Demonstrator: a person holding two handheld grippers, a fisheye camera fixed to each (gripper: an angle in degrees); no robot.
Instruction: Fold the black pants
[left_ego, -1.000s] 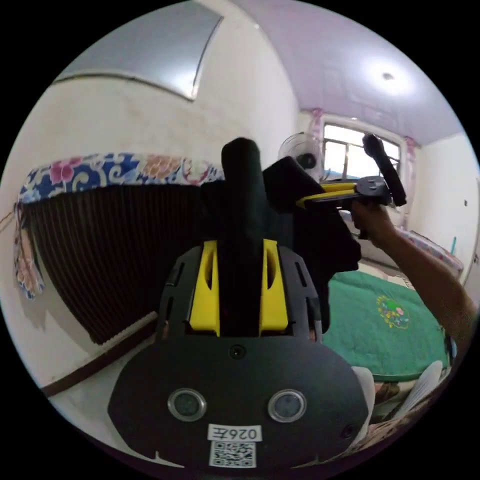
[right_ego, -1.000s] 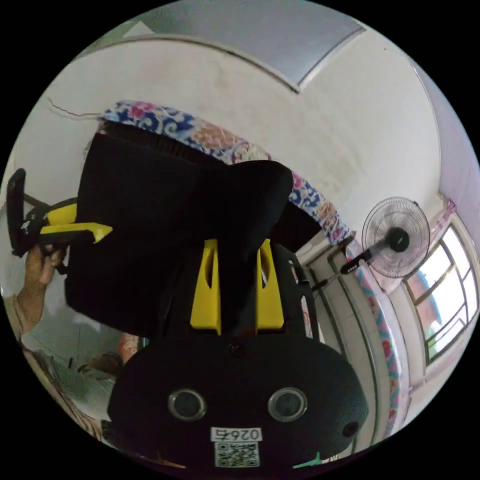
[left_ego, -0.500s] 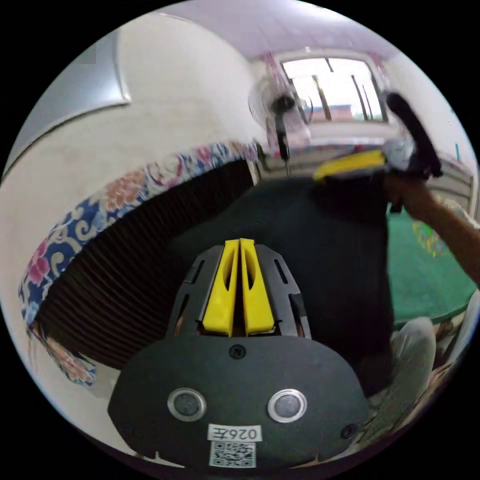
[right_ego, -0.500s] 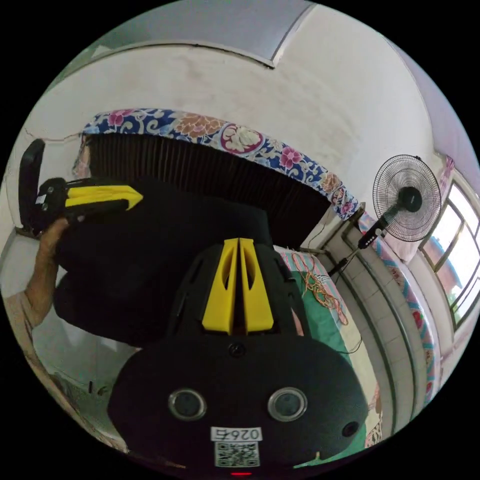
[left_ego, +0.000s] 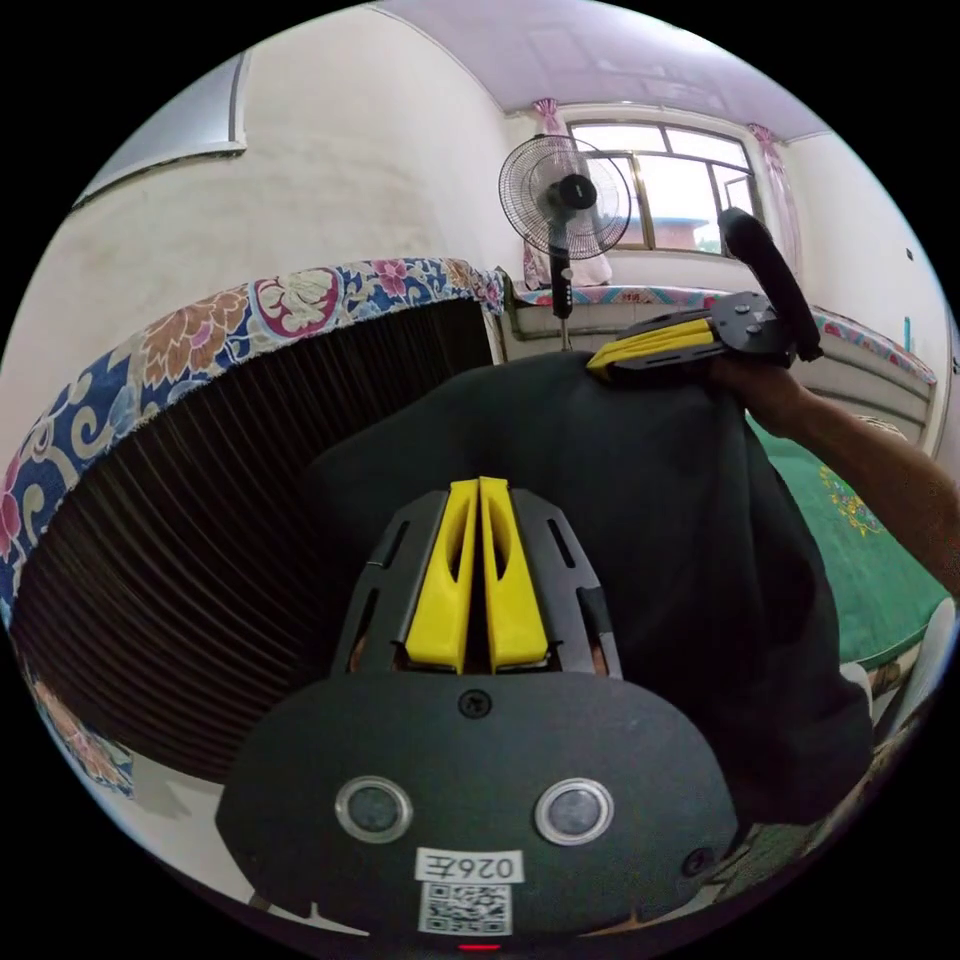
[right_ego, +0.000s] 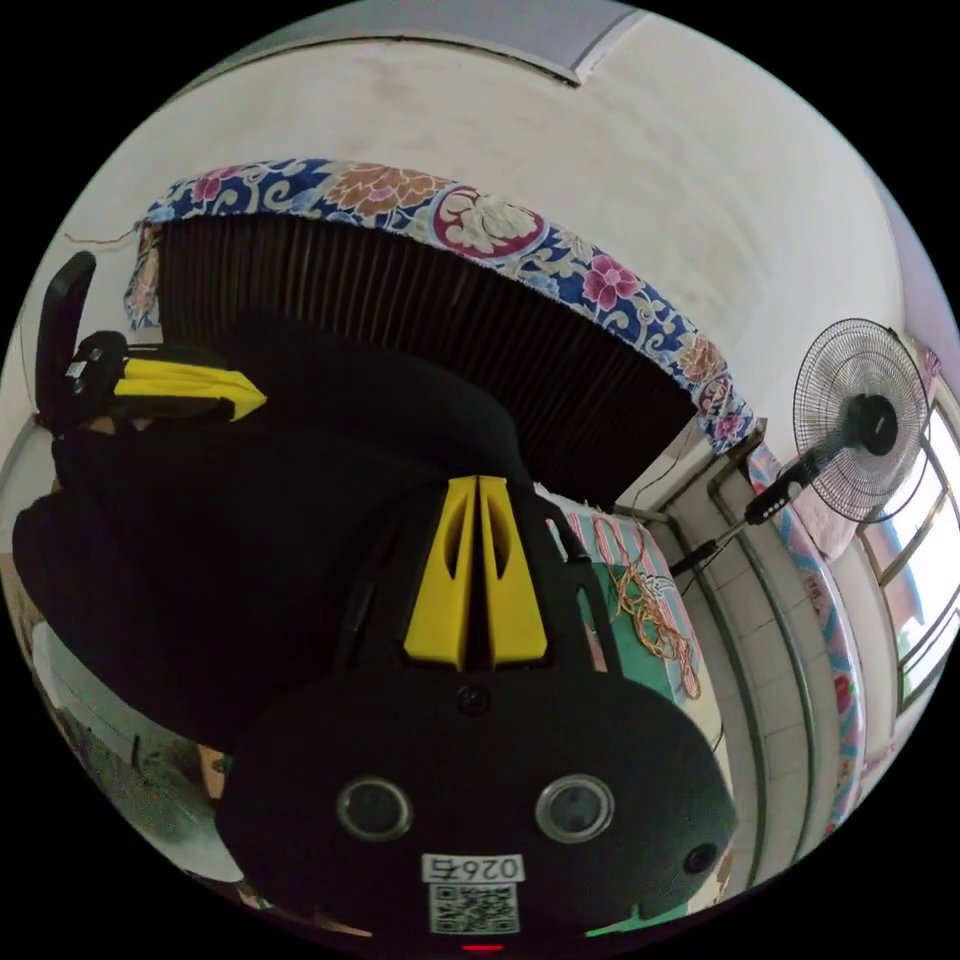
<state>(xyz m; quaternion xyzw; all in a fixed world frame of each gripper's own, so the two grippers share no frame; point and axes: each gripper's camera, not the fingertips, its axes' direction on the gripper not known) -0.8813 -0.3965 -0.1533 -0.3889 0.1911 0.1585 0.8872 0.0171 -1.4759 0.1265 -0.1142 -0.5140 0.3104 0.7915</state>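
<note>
Aloft, both grippers hold the pants (left_ego: 640, 520) up between them. Left gripper (left_ego: 480, 490): yellow jaws pressed together, black cloth spreading out from just past the tips; whether an edge is pinched between them I cannot tell. Pants run from those tips across to the right gripper (left_ego: 600, 362), whose jaws lie closed along the cloth's top edge, a hand (left_ego: 765, 390) behind them. Beyond that gripper, a fan (left_ego: 563, 198) and a window (left_ego: 665, 185). Beside the left jaws, a dark ribbed panel (left_ego: 200, 560) under a flowered border (left_ego: 250, 315). Green mat (left_ego: 875, 560) below the hanging cloth.

Right gripper view: own jaws (right_ego: 478, 490) also pressed together, pants (right_ego: 230, 560) draped to one side of the fingers, reaching to the left gripper (right_ego: 255, 403). Grip itself hidden by black cloth. Orange cord (right_ego: 645, 605) lies past the fingertips.
</note>
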